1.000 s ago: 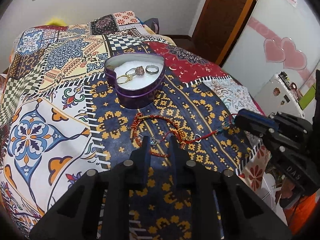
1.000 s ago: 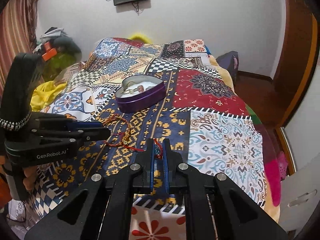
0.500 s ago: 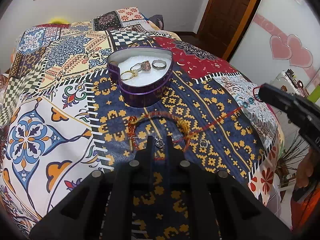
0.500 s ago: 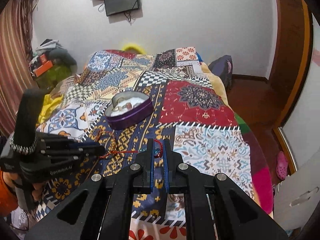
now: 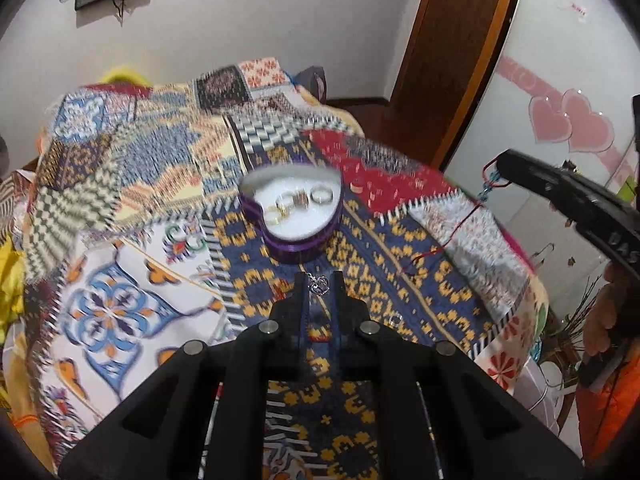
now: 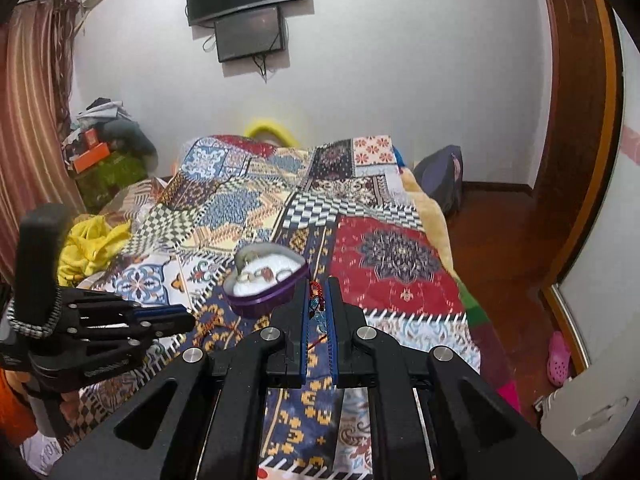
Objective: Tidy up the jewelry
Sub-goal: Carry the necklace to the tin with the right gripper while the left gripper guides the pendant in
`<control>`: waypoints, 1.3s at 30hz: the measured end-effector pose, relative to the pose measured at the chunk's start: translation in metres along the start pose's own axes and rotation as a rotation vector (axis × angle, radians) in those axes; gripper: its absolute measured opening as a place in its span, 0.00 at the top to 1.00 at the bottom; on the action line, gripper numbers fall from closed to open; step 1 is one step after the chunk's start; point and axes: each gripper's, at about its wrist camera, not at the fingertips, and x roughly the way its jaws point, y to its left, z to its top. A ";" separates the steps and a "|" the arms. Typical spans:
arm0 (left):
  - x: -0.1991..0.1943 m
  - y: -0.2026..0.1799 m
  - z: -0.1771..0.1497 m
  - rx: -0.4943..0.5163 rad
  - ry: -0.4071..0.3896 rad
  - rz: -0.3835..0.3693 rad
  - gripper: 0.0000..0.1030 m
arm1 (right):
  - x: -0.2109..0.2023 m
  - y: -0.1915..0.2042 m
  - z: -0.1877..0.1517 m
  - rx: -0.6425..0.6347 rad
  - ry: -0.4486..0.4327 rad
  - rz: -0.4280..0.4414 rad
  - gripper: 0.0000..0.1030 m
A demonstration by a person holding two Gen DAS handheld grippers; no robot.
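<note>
Left gripper (image 5: 320,286) clamped on silver heart charm (image 5: 319,285); right gripper (image 6: 318,304) clamped on red cord bracelet (image 6: 316,300). Purple heart tin (image 5: 296,240) holds rings (image 5: 298,200) on patchwork bedspread (image 5: 120,300).

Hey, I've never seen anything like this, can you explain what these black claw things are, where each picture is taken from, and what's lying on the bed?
Each black claw is a hand-held gripper carried by a person, with a camera looking along its fingers. One picture looks along the left hand-held gripper, shut on a small silver heart charm. The other looks along the right hand-held gripper, shut on the beaded end of a red string bracelet. On the patchwork bedspread sits a purple heart-shaped tin holding rings. One small ring lies loose on the cloth.
</note>
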 end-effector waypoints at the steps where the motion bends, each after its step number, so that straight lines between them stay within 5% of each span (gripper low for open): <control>1: -0.006 0.000 0.003 0.003 -0.015 0.003 0.92 | 0.000 0.000 0.003 0.000 -0.005 0.001 0.94; 19: -0.038 0.006 0.059 0.023 -0.154 0.000 0.92 | 0.008 0.023 0.053 -0.044 -0.088 0.019 0.94; 39: 0.016 0.018 0.067 -0.010 -0.095 -0.035 0.92 | 0.059 0.030 0.065 -0.044 -0.039 0.070 0.93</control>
